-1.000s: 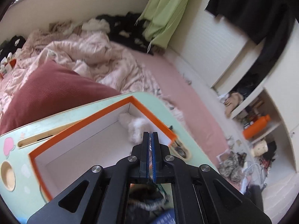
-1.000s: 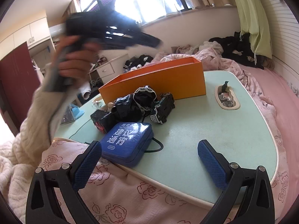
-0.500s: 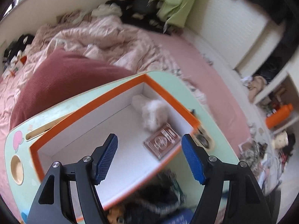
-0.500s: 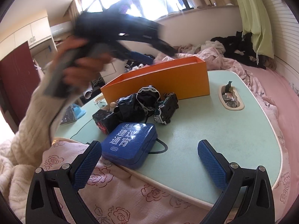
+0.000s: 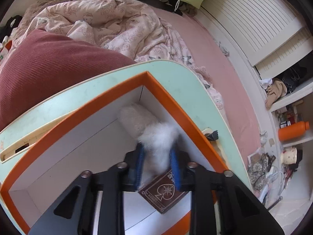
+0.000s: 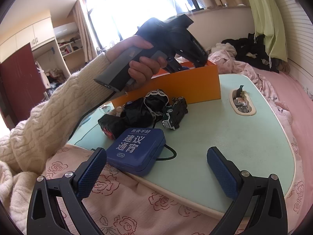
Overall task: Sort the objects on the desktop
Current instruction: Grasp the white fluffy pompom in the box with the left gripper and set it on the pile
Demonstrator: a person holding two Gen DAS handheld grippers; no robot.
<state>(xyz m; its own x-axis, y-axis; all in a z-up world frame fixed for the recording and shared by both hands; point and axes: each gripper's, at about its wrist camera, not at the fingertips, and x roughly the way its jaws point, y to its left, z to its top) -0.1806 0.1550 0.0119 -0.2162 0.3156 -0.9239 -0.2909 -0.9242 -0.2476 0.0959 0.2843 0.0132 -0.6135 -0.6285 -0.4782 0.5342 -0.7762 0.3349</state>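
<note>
My left gripper is down inside the orange box, its blue pads closed on the white fluffy toy in the box's far corner. A brown card deck lies on the box floor below the pads. My right gripper is open and empty at the near table edge. Before it lie a blue tin, a black toy car and black lace fabric. The orange box stands behind them, with the left gripper's body reaching into it.
The mint green table has a recessed cup holding small items. A dark red cushion and pink bedding lie beyond the table. A black cable runs from under the tin.
My left gripper opened and dropped the card deck in the box, then moved down and closed on the white fluffy toy. My right gripper stayed open and moved slightly.
</note>
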